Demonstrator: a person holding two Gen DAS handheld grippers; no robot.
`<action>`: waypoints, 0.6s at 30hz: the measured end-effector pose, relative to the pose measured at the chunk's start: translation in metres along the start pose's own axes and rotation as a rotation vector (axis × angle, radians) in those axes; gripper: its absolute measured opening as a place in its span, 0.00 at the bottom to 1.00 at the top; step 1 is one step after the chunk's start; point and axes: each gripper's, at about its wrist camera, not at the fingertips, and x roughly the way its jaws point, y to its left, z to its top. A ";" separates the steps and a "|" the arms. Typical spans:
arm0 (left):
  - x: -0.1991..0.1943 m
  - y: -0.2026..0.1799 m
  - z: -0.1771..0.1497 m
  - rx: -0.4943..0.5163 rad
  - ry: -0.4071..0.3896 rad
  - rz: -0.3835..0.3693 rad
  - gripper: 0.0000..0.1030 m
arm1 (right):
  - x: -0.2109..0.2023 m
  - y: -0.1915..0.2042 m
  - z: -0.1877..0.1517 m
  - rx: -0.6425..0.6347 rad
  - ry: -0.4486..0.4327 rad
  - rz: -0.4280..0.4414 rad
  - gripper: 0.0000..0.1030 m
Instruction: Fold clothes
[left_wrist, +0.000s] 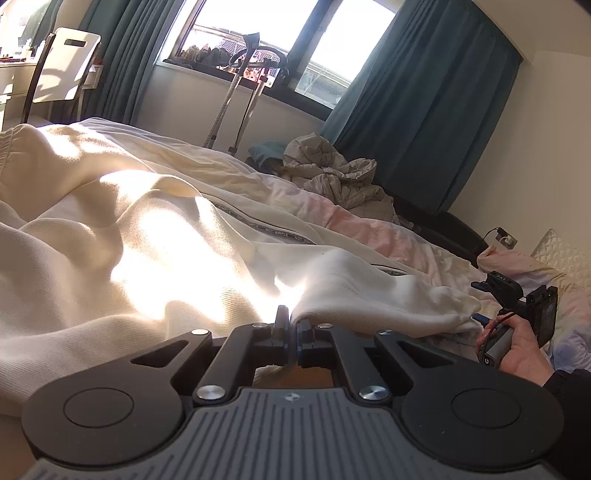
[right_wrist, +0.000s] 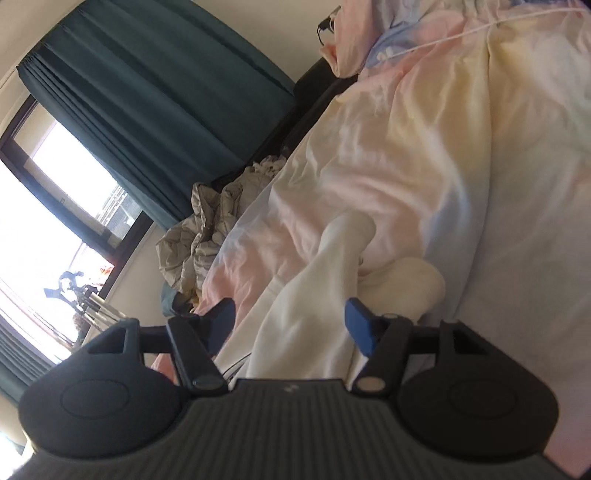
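A: Left gripper (left_wrist: 291, 325)?
B: Clamped on the cream sweatshirt's (left_wrist: 129, 221) hem, garment spread ahead over the bed (right_wrist: 443, 129)
A: Right gripper (right_wrist: 290, 325)?
B: Fingers apart, sleeve (right_wrist: 328, 266) lying between them

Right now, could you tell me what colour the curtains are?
Dark teal curtains, clearest in the left wrist view.

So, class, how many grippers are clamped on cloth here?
1. The left gripper is shut on the cream sweatshirt. The right gripper is open, its jaws either side of a sleeve.
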 end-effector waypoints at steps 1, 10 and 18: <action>0.000 0.001 0.000 -0.008 -0.001 -0.002 0.04 | 0.000 -0.003 0.002 -0.012 -0.019 -0.017 0.66; 0.003 0.006 0.000 -0.022 -0.027 0.002 0.04 | 0.035 -0.013 -0.011 -0.008 0.098 0.125 0.55; -0.002 0.006 0.005 -0.001 -0.043 -0.002 0.04 | -0.015 -0.008 0.004 0.061 0.013 0.087 0.04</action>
